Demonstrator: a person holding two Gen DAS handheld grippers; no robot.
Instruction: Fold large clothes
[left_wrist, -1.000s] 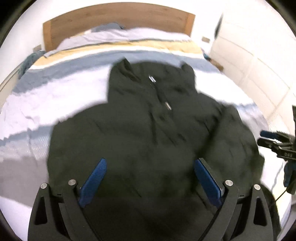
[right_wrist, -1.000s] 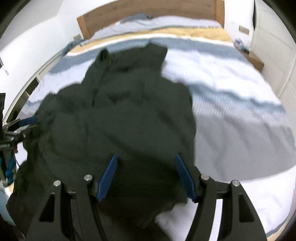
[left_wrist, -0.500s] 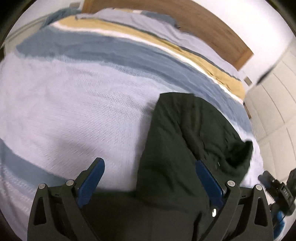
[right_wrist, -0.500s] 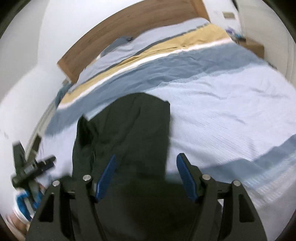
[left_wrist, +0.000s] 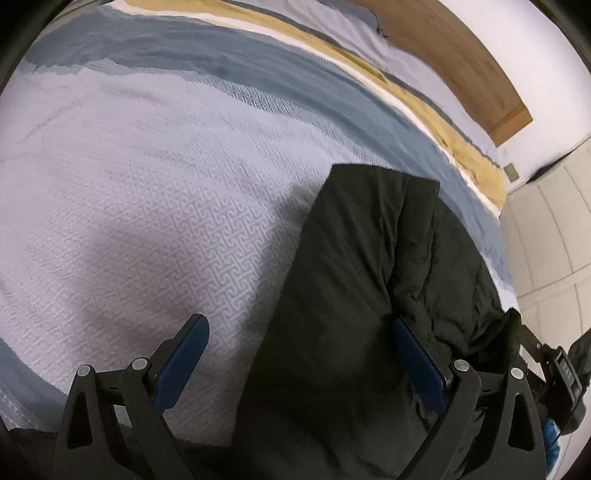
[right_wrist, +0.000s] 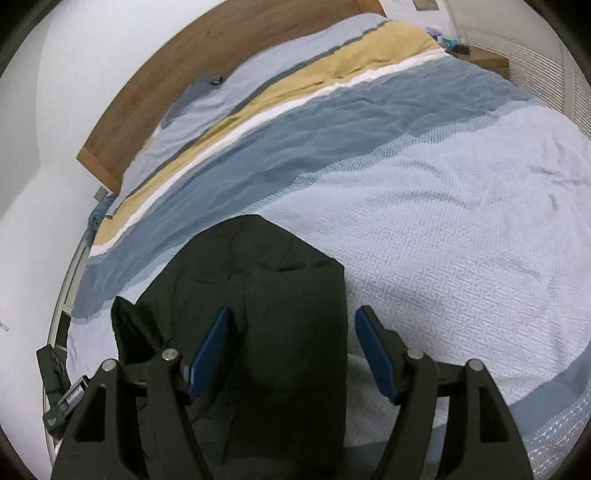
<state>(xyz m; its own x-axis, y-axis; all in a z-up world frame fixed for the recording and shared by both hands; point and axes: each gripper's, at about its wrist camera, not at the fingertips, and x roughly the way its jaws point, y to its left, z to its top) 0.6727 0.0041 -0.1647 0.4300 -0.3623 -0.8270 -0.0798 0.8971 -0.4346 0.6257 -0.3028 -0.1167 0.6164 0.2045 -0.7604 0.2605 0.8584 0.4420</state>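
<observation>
A large black hooded jacket (left_wrist: 354, 295) lies on the bed, its hood end pointing toward the headboard; it also shows in the right wrist view (right_wrist: 273, 317). My left gripper (left_wrist: 299, 365) is open, low over the jacket's left edge, with its right finger over the cloth and its left finger over the bedspread. My right gripper (right_wrist: 291, 350) is open over the jacket's right edge. Neither holds cloth. The other gripper shows at the frame edge in each view (left_wrist: 554, 373) (right_wrist: 59, 384).
The bedspread (right_wrist: 443, 229) is pale with blue, white and mustard stripes. A wooden headboard (right_wrist: 207, 48) stands at the far end. A white panelled wall (left_wrist: 554, 229) runs along the right side, with a small nightstand (right_wrist: 484, 59) beside the bed.
Both grippers have moved forward up the jacket, from over its body to its hood end, and lowered closer to the bed. Both stayed open.
</observation>
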